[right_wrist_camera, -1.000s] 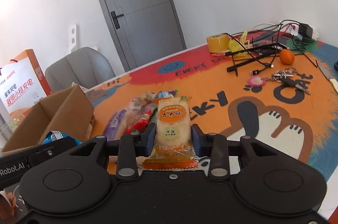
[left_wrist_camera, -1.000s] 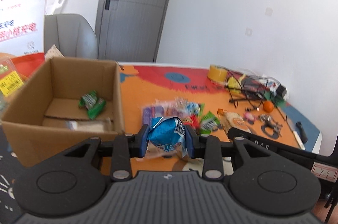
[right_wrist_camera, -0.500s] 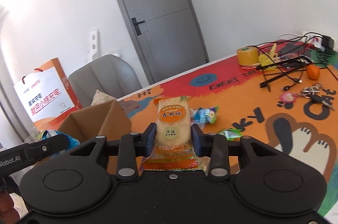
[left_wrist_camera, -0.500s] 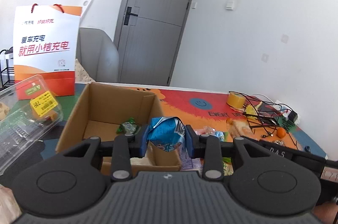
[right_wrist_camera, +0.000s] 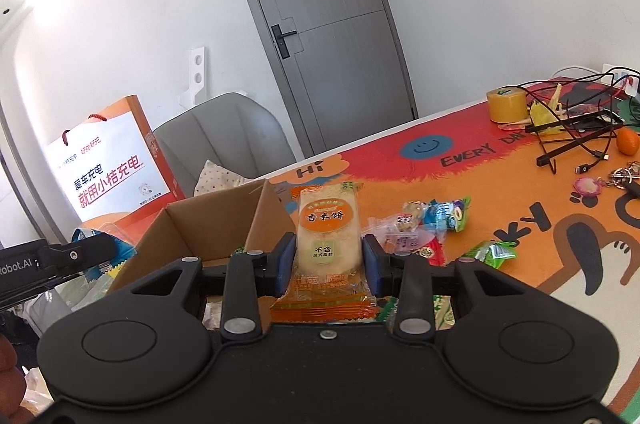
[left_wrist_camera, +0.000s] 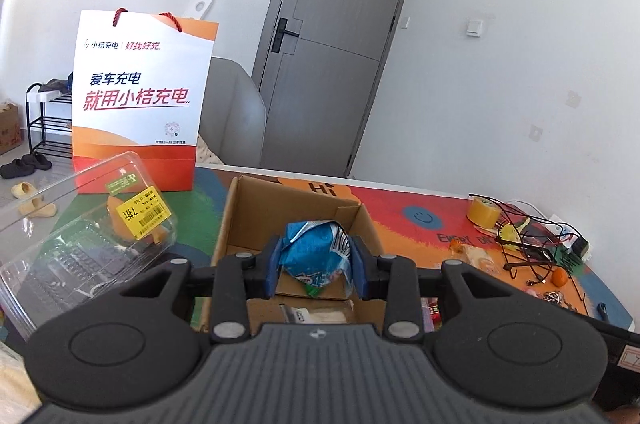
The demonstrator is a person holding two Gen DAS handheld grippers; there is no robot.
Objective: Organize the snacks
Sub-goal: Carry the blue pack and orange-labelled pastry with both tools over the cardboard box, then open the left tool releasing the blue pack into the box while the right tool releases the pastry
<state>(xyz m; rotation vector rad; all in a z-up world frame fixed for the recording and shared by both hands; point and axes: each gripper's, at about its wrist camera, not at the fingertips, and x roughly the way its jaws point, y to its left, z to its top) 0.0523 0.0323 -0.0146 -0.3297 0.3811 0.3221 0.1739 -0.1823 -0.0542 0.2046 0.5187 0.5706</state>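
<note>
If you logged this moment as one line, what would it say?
left tool: grips blue snack bag over cardboard box | right tool: grips orange rice cracker packet

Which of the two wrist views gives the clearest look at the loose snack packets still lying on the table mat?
The right wrist view: the loose snack packets lie spread in plain sight on the mat. In the left wrist view only slivers show beyond the cardboard box and the gripper's body.
</note>
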